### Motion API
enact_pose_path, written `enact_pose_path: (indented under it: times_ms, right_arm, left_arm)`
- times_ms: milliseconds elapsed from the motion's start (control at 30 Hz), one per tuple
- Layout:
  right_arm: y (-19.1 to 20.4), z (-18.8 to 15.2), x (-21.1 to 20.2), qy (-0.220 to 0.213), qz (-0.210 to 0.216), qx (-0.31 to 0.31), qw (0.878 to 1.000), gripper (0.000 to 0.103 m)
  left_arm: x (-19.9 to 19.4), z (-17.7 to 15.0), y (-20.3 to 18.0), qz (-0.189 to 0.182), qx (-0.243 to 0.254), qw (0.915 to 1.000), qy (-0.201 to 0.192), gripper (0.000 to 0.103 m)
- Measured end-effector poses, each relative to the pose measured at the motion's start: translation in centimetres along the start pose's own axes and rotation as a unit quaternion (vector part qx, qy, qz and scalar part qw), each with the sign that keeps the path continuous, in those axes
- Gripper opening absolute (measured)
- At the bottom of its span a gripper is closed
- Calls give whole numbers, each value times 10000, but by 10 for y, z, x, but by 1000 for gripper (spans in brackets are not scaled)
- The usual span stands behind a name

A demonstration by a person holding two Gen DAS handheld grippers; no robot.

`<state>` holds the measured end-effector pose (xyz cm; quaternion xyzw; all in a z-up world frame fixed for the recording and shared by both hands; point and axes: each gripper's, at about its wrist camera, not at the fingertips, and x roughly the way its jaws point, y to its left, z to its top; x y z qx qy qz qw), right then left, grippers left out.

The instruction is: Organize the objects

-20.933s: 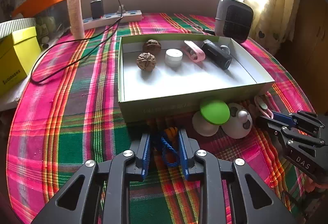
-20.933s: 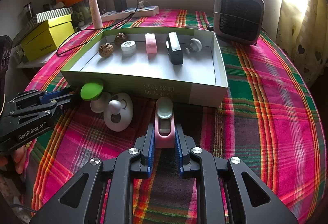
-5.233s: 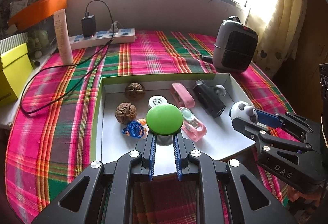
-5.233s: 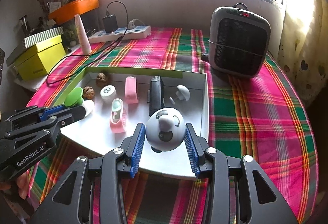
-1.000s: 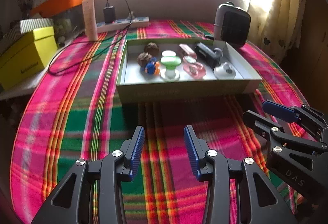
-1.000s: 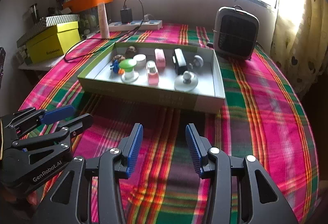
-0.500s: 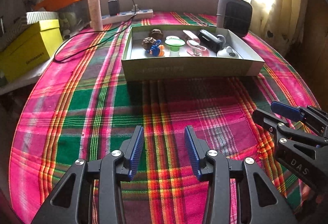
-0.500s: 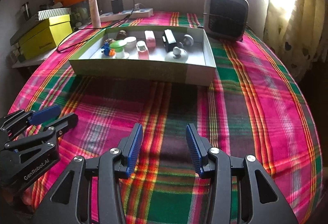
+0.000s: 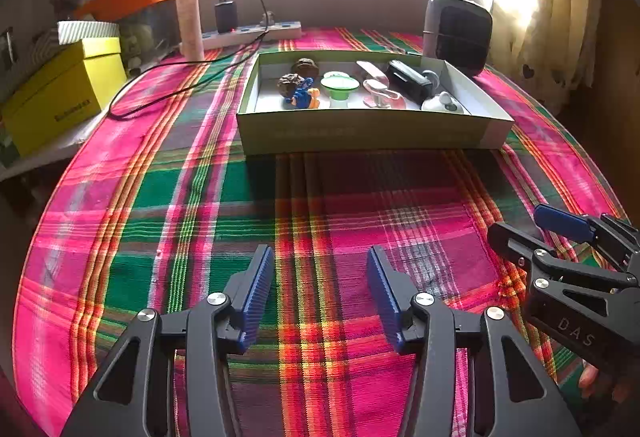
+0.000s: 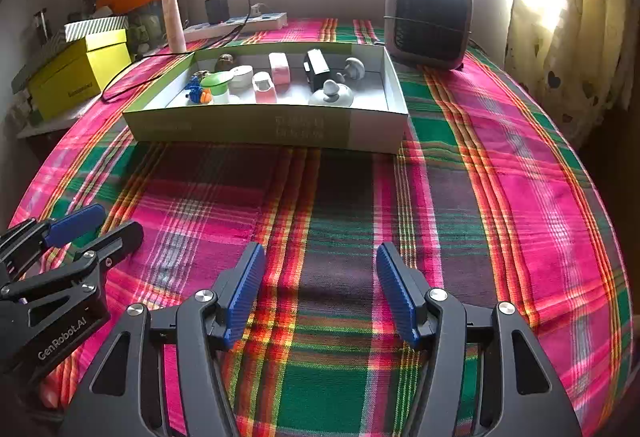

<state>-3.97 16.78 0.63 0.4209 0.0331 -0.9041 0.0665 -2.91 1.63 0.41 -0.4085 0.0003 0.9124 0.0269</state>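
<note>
done: small objects all in box [image 10: 276,125] | left: none on bench [image 10: 500,197] | my left jaws [image 9: 320,291], right jaws [image 10: 320,287]: just widened, released, empty

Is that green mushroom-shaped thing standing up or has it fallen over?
Upright. The green-capped mushroom stands on its pale stem inside the box, cap on top and roughly level.

The right claw [image 10: 320,285] hangs over the plaid tablecloth [image 10: 500,197] on the tabletop, its jaws just having opened wider, with nothing between them. The left claw [image 10: 94,227] sits at the lower left. Farther back, a shallow box [image 10: 260,125] holds small objects, with a heater [image 10: 428,21] behind it.
</note>
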Motion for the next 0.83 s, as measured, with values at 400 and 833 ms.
enact_pose_path:
  times_ms: [400, 833]
  right_arm:
    - [0, 0, 0, 0, 4, 0, 10000, 59]
    - [0, 0, 0, -2, -3, -5, 10000, 60]
  left_arm:
    - [0, 0, -1, 26, 17, 10000, 2, 50]
    - [0, 0, 0, 25, 16, 10000, 3, 50]
